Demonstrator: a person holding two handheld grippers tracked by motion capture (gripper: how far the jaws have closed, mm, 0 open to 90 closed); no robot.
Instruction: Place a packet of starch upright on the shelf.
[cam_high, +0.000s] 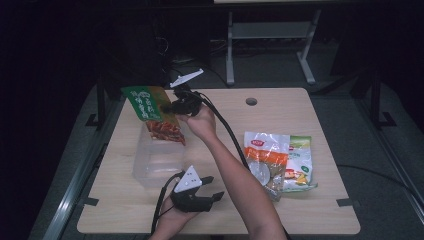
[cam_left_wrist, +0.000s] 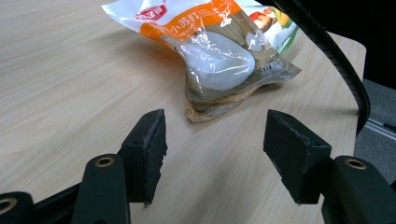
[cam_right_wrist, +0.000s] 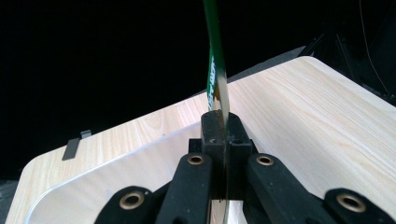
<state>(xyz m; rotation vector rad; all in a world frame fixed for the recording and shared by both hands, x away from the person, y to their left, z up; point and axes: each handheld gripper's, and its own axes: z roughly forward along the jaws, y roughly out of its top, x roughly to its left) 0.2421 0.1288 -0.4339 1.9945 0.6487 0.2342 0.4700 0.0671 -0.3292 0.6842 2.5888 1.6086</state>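
My right gripper (cam_high: 167, 106) is shut on a green and orange snack packet (cam_high: 152, 113), held in the air above a clear plastic box (cam_high: 156, 162) on the table's left half. In the right gripper view the packet (cam_right_wrist: 215, 70) shows edge-on, pinched between the pads, with my right gripper (cam_right_wrist: 223, 128) over the clear box's rim (cam_right_wrist: 93, 179). My left gripper (cam_high: 216, 187) rests near the front edge, open and empty. In the left gripper view my left gripper (cam_left_wrist: 212, 149) points at an orange and white food packet (cam_left_wrist: 212, 51) lying a short way beyond the jaws.
Two flat packets lie on the wooden table (cam_high: 325, 205) right of centre: the orange and white one (cam_high: 265, 160) partly over a green and white one (cam_high: 300, 162). A round hole (cam_high: 251, 101) sits near the far edge. The right gripper's cable (cam_left_wrist: 336, 60) crosses the table.
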